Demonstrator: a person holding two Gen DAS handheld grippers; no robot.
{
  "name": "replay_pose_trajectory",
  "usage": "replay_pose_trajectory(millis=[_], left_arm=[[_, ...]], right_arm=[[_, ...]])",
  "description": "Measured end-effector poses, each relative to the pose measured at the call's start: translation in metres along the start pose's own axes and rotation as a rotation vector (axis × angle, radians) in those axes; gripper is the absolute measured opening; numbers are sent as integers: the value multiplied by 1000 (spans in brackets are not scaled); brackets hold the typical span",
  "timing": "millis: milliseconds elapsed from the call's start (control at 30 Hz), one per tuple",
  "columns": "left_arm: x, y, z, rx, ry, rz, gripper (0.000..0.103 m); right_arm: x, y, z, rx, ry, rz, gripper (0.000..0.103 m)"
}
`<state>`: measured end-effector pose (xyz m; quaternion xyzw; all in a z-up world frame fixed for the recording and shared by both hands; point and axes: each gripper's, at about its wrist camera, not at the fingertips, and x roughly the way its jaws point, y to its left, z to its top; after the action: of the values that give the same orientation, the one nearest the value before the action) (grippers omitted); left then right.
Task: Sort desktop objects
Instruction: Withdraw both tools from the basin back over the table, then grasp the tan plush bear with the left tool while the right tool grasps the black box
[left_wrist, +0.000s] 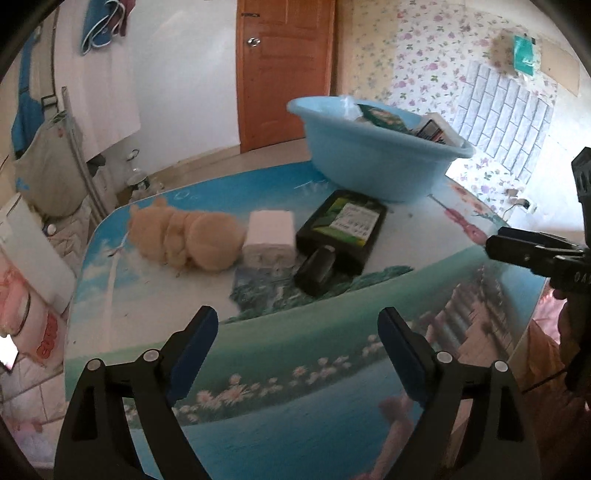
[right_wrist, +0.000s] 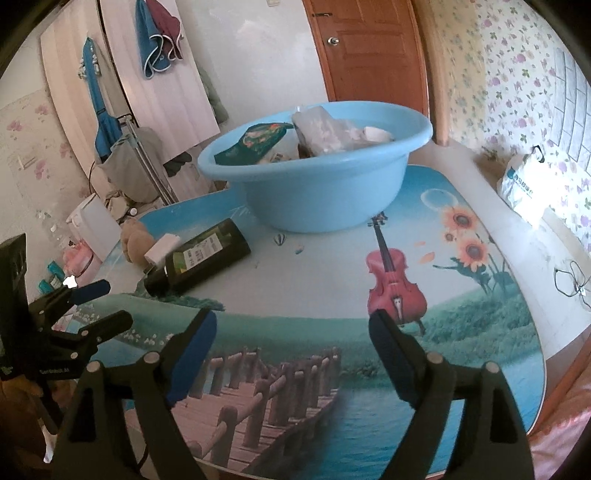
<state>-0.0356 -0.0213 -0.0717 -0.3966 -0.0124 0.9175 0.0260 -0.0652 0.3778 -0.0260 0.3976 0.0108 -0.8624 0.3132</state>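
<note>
On the dark bottle (right_wrist: 207, 254), an unreadable white label (right_wrist: 199, 253)

Light-blue basin (right_wrist: 317, 192), dark bottle (right_wrist: 207, 254), tan plush (left_wrist: 184, 236), white tissue pack (left_wrist: 269, 236).

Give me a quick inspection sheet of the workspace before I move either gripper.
Surface: table with printed scenery cover, flat.
Job's things: blue basin at the far side, already holding packets; dark bottle lying on its side; white tissue pack beside it; beige plush toy at the far left.
Clutter: white plastic bag at the table's right edge.
Grippers: left gripper open, empty, above the near edge; right gripper open, empty.
Cables: thin wire at the right edge.
Surroundings: wooden door, floral wallpaper, hanging towels.
</note>
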Motion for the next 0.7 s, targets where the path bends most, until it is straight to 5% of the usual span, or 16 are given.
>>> replay_pose_trajectory(millis=[300,700], left_arm=[[-6,30,11,-46,-36,46,89],[31,77,50,-242,-11,37,93]], right_arm=[[-1,7,1,-23,-7,-15,89],[21,35,13,-90,19,1,93]])
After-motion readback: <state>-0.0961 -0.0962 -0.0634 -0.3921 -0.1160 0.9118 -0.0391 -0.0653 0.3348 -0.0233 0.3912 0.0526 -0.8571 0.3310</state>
